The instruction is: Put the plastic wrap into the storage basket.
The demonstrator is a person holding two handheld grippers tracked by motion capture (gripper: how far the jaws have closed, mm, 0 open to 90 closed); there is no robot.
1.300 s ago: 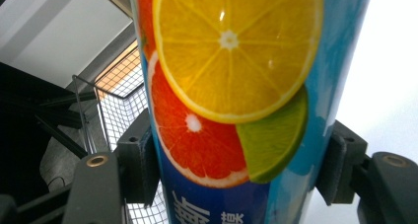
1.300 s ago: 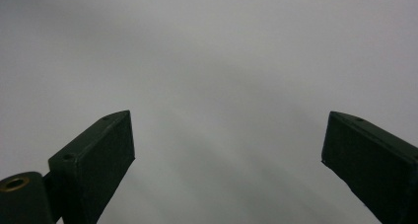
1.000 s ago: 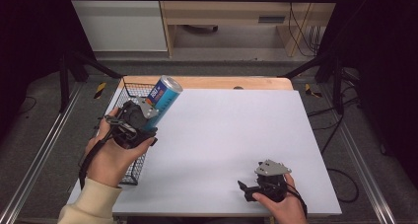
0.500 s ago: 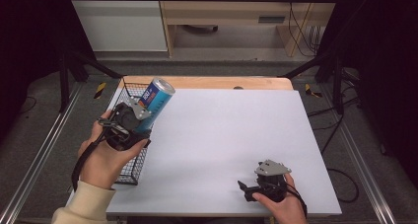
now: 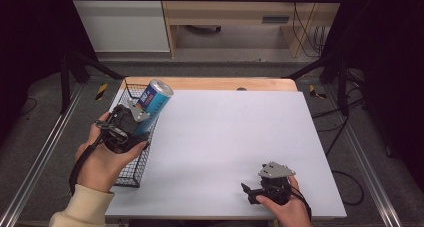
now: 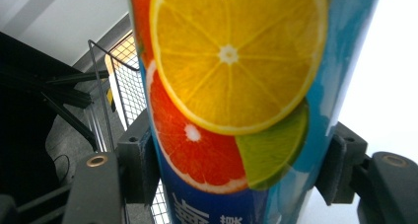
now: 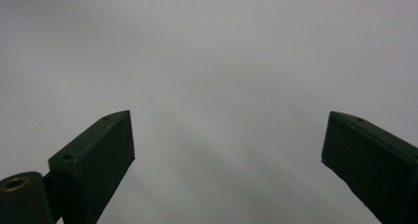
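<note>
Left gripper clamped on citrus-printed drink can, tilted over wire basket; right gripper spread wide, low on white table.

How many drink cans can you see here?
1. The can is clamped in the left tongs, tilted above the wire basket at the table's left edge. The basket could hide others.

Cream sleeve on left arm, black tools, grey three-cornered plate, brass-ringed screw holes
</note>
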